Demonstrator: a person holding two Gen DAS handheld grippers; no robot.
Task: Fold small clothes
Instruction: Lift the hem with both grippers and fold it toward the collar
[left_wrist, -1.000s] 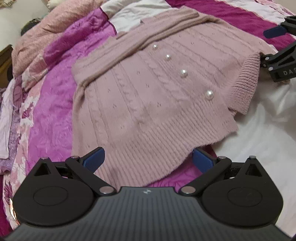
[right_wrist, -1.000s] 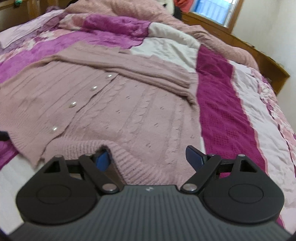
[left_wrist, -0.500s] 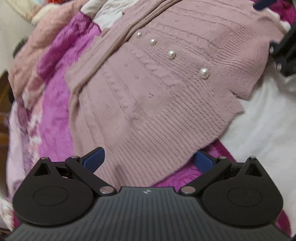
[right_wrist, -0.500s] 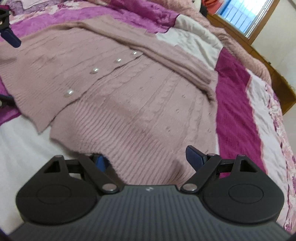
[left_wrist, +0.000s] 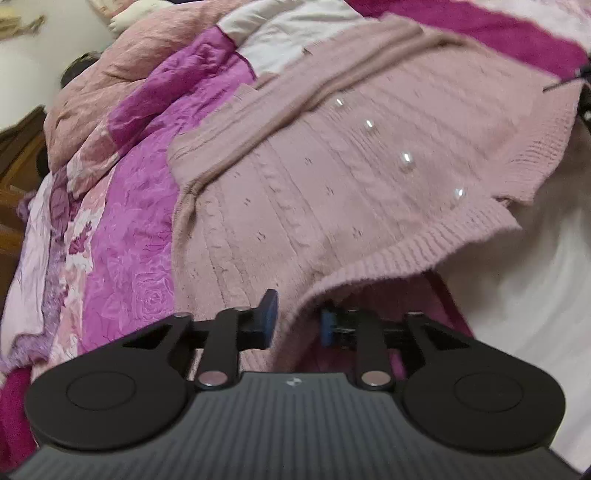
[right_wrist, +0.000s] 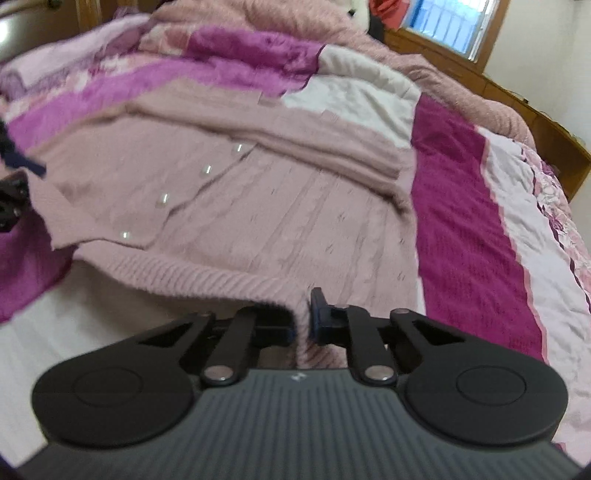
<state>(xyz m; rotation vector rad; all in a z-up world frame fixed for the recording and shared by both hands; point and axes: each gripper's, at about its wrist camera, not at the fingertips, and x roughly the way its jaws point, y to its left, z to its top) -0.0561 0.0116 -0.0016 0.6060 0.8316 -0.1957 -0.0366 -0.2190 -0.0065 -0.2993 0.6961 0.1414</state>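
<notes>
A pink knitted cardigan (left_wrist: 314, 177) was spread face up on the bed (right_wrist: 469, 229), over a patchwork quilt (left_wrist: 125, 236) of magenta, pink and white panels, with its ribbed hem turned toward the near edge of the bed. The left gripper (left_wrist: 295, 321) was closed on that hem at one bottom corner, a fold of the ribbing being pinched between the blue pads (left_wrist: 269, 314), and the hem was lifted off the quilt there so that a dark gap showed beneath it. The right gripper (right_wrist: 303, 321) was clamped on the hem at the other bottom corner, a narrow ridge of knit being squeezed between its pads (right_wrist: 317, 314). A row of pearl buttons (left_wrist: 406, 162) was seen running up the front opening, the lowest one lying near the hem between the two grasped points. The sleeves (right_wrist: 295, 140) were laid folded across the upper part of the garment, toward the far side of the bed. In the left view the other gripper was caught only at the right edge, blurred, beside the raised flap of the front panel. A rumpled pink blanket (right_wrist: 406, 55) was heaped along the far edge of the bed, a wooden bed frame (right_wrist: 535, 122) was visible behind it, and a window (right_wrist: 443, 26) was set in the wall beyond. Nothing lay on top of the cardigan body between the grippers and the sleeves.
</notes>
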